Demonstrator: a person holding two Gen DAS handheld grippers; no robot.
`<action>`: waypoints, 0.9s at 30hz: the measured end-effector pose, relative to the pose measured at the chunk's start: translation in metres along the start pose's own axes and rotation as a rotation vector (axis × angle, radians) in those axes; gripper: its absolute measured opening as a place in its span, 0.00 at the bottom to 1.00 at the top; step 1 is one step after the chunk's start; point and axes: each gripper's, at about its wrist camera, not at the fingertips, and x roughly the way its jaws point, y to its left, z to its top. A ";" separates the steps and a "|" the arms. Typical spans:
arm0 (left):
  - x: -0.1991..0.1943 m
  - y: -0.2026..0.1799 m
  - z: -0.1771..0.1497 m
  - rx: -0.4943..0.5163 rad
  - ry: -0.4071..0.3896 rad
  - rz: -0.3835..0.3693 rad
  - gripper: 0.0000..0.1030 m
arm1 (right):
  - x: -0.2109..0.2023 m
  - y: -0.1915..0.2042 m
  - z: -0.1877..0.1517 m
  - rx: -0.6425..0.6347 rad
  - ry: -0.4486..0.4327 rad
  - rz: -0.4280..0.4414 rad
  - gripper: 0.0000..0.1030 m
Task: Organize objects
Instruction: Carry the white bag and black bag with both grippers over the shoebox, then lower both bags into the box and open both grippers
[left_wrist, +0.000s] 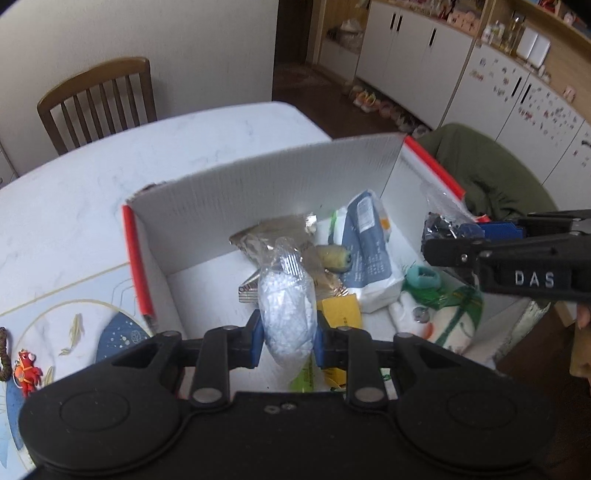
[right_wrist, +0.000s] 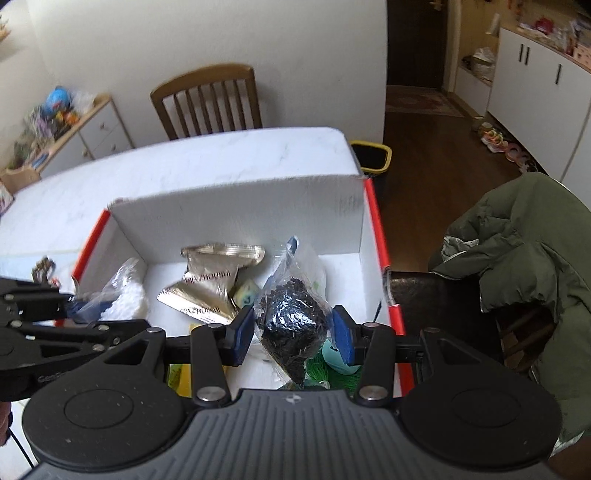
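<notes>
White marble table, wooden chair behind; white box with red edges on it. Left wrist view: my left gripper clamped on a bag of white pellets, held over the box's near side. Right wrist view: my right gripper, blue pads pressed on a bag of black pellets between them, above the box's right half, gold packets lying beyond

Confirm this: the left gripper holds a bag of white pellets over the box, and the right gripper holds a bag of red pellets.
Wrong colour: the right gripper holds a bag of black pellets, as the right wrist view shows. The left gripper does hold the white pellet bag over the box.
</notes>
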 end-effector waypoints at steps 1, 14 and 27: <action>0.004 -0.002 0.001 0.005 0.015 -0.001 0.23 | 0.003 0.001 0.000 -0.011 0.008 -0.001 0.44; 0.048 -0.009 0.005 0.030 0.182 0.028 0.23 | 0.029 0.009 -0.005 -0.137 0.066 -0.023 0.44; 0.061 -0.003 0.003 0.006 0.248 0.016 0.29 | 0.023 0.006 -0.004 -0.148 0.065 0.013 0.51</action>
